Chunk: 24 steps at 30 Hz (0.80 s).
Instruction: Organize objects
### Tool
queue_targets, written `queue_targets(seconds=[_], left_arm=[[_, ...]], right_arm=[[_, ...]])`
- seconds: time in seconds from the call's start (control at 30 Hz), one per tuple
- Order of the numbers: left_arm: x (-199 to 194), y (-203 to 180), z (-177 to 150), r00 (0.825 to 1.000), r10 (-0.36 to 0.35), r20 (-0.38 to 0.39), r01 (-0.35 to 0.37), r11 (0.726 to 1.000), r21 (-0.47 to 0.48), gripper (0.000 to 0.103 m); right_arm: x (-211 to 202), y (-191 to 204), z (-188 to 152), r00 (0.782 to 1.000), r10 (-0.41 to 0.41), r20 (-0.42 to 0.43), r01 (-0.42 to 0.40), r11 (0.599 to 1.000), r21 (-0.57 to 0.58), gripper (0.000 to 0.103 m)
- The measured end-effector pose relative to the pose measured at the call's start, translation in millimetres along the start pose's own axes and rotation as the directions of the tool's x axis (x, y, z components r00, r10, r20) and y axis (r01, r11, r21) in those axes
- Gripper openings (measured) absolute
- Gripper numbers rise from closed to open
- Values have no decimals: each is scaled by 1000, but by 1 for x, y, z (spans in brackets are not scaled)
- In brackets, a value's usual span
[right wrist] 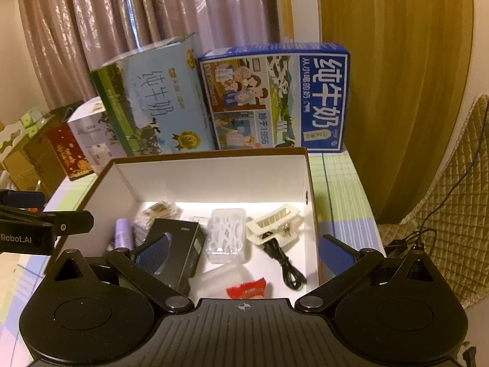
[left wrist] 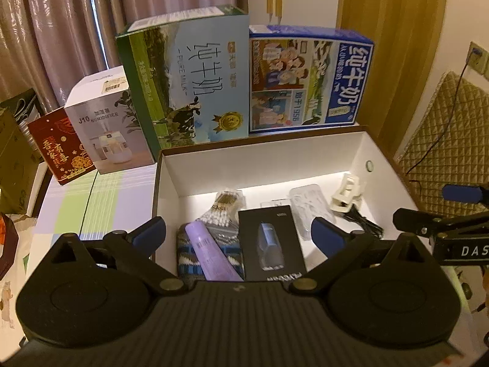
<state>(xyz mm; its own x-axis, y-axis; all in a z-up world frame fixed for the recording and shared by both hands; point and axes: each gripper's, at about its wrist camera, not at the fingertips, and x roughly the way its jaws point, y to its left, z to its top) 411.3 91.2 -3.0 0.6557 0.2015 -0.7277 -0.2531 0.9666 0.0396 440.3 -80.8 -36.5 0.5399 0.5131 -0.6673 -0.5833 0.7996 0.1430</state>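
I hold both grippers over the open white-walled cardboard box (right wrist: 214, 177), and both are spread wide and empty: the left gripper (left wrist: 238, 232) hangs above the near left corner, the right gripper (right wrist: 244, 250) above the near middle.

The things I am organizing already lie inside. A lilac plastic tube (left wrist: 211, 250) rests on a blue-and-white knitted cloth (left wrist: 189, 257), touching the flat black carton with a printed device (left wrist: 270, 241). Behind them sits a packet of cotton swabs (left wrist: 223, 214). To the right are a clear plastic case (right wrist: 227, 235), a cream-coloured clip (right wrist: 275, 223), a coiled black cable (right wrist: 284, 263) and, nearest me, a red foil sachet (right wrist: 247, 290).

The crowding is my worry. If I lower a wide-spread finger carelessly, I judge it could catch the box wall or shove the black carton into the tube. The cable looks likely to snag on the clip it touches and drag it along. The sachet is thin and flat, so a pinch may slip off.

The box stands on a table under a pale striped green-and-lilac cloth (left wrist: 101, 202). Two tall milk cartons (left wrist: 308, 79) stand just behind it, with a humidifier box (left wrist: 107, 122) and a red gift box (left wrist: 61, 153) to the left. Brownish curtains (left wrist: 61, 30) hang behind, and a quilted tan cushion (left wrist: 449, 128) lies to the right.
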Motion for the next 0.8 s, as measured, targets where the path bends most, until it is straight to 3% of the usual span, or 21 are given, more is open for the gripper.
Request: queue_targets(seconds=[0.47, 0.8], left_arm=[[-90, -30, -47, 996, 52, 77, -52, 999, -5, 102], [-144, -38, -92, 997, 52, 56, -48, 996, -74, 102]], right_arm=[[-80, 5, -35, 998, 60, 26, -60, 998, 1, 101], [-122, 14, -69, 995, 104, -6, -104, 994, -31, 101]])
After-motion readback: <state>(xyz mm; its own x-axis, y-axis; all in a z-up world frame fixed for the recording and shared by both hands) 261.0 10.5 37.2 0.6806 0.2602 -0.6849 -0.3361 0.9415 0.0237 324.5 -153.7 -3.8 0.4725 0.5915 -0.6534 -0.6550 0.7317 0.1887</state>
